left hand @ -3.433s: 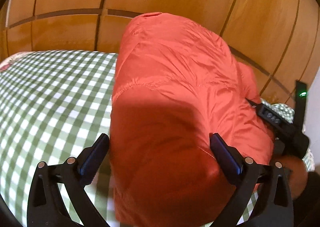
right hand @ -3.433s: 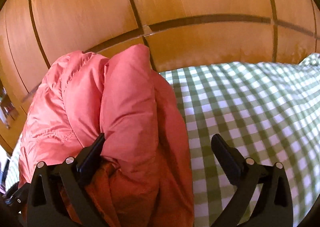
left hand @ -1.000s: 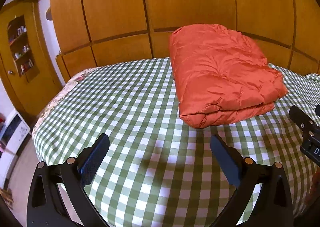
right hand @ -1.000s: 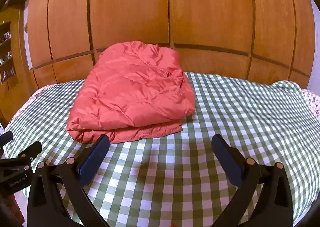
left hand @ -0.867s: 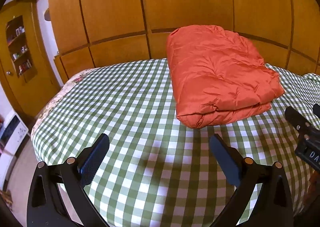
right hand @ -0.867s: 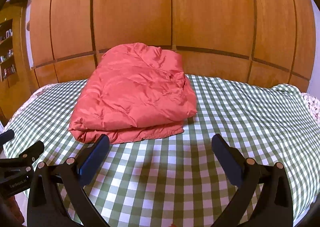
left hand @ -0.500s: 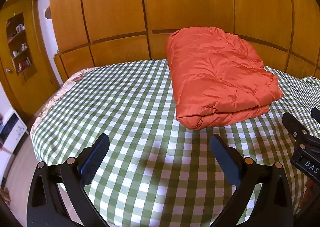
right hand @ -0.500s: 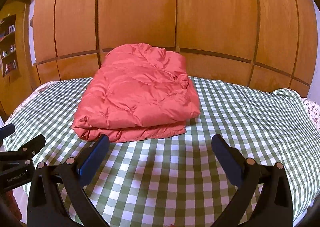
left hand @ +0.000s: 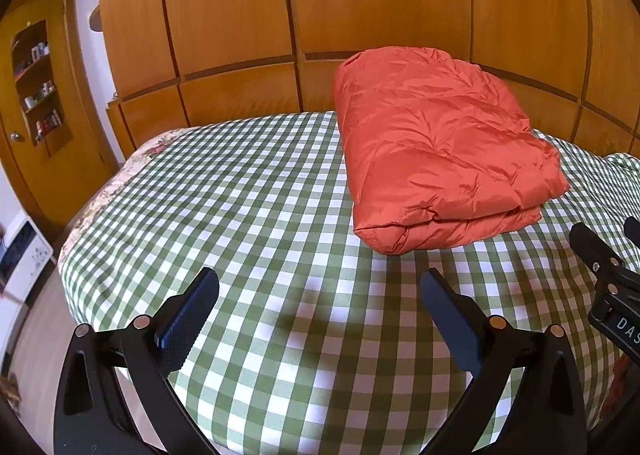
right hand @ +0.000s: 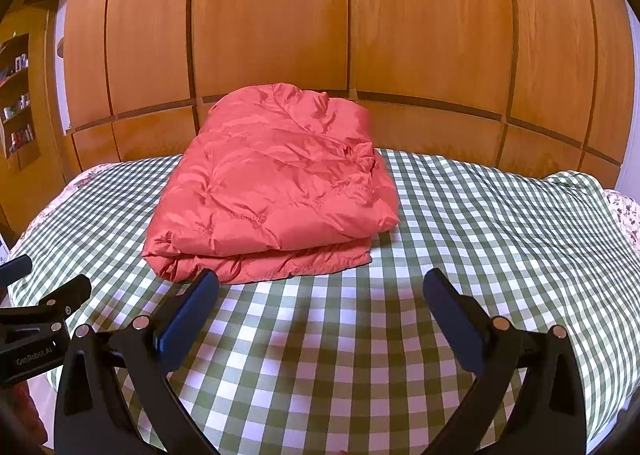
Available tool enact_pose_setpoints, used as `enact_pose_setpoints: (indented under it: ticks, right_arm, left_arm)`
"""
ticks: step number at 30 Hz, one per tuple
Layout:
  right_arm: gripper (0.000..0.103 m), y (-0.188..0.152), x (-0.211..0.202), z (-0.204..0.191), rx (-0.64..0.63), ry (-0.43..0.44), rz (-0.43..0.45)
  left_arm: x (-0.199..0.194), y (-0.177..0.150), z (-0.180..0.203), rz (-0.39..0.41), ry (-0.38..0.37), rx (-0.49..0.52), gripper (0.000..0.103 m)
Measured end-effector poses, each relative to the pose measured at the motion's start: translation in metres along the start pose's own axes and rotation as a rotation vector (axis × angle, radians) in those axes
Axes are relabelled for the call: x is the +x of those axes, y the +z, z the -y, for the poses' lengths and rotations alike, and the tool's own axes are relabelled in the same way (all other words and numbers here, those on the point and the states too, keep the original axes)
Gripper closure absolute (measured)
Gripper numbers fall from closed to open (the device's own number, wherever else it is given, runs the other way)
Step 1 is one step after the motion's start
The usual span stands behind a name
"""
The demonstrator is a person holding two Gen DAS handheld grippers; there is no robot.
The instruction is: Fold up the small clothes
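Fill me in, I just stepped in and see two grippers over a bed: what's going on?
A person is folding clothes with a handheld gripper in each hand. The orange puffy jacket lies folded in a neat bundle on the green checked bedspread, near the wooden wall panels. The left gripper and right gripper are both open, empty and apart from it, so the fold looks done.

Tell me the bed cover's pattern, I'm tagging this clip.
Green-and-white check on the bed cover, clearest in the right wrist view.
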State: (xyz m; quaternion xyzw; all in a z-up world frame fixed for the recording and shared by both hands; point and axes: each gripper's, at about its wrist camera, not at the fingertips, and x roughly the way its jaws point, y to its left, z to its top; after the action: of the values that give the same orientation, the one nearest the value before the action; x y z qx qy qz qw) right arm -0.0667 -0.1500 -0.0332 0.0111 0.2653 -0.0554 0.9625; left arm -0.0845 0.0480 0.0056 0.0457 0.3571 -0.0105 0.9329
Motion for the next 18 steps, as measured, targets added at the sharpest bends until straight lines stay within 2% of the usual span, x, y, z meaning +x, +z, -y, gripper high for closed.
enact_pose_setpoints:
  ticks: [18]
  right_arm:
    - [0.002,-0.0016,0.0027,-0.0004,0.0,0.007,-0.014]
  left_arm:
    - [-0.0036,-0.0006,0.0021,0.009,-0.008,0.011,0.003]
